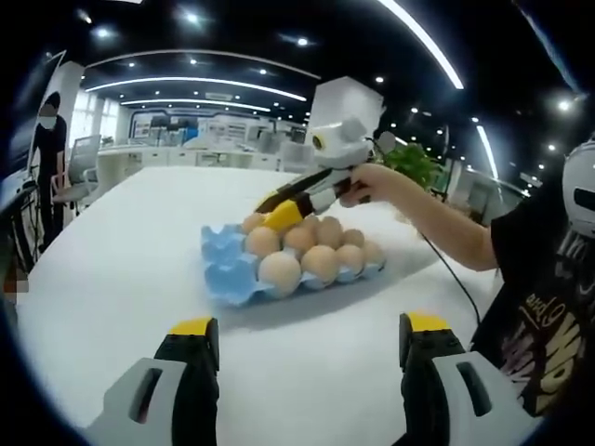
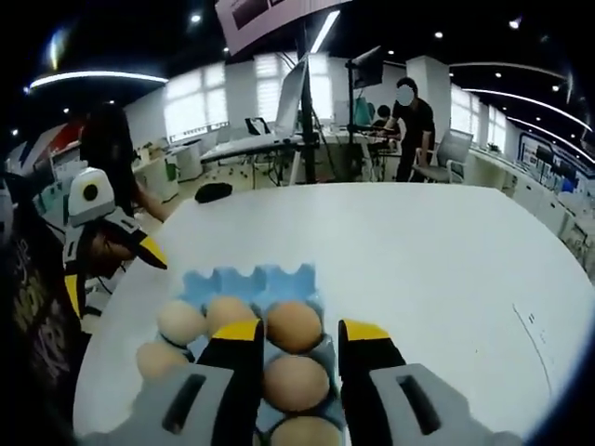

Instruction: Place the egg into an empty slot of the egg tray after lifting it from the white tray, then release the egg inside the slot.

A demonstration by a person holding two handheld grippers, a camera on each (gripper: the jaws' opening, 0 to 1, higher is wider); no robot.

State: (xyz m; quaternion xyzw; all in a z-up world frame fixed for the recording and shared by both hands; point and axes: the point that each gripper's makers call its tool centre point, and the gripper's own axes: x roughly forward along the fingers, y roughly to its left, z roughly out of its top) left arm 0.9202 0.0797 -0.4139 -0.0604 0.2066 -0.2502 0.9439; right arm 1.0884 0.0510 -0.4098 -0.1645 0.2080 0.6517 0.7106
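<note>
Blue egg tray point(image 1: 232, 269) sits mid white counter point(image 1: 112, 269), packed with brown eggs point(image 1: 280, 272).

Left gripper view: left gripper point(image 1: 311, 348) low and well back from the tray, jaws wide apart, nothing between them. Right gripper point(image 1: 279, 212) reaches in from the right, held by a hand point(image 1: 367, 181), yellow tips down at the tray's far-left corner, among the back eggs. Can't tell from here whether those tips hold an egg or how far apart they stand. Person's forearm and black printed shirt point(image 1: 530, 307) at right edge. Another person point(image 1: 48, 149) standing far left beside chairs.

Right gripper view: looks straight down its own jaws over the tray point(image 2: 279, 279). Right gripper point(image 2: 296, 336) jaws partly open, straddling a column of eggs; one egg point(image 2: 295, 326) sits between the tips, resting in its slot. Contact with that egg not clear. Empty blue cups visible along the tray's far row. Left gripper point(image 2: 112, 243) seen at left, off the counter edge. Person point(image 2: 409, 125) standing at desks in background.
</note>
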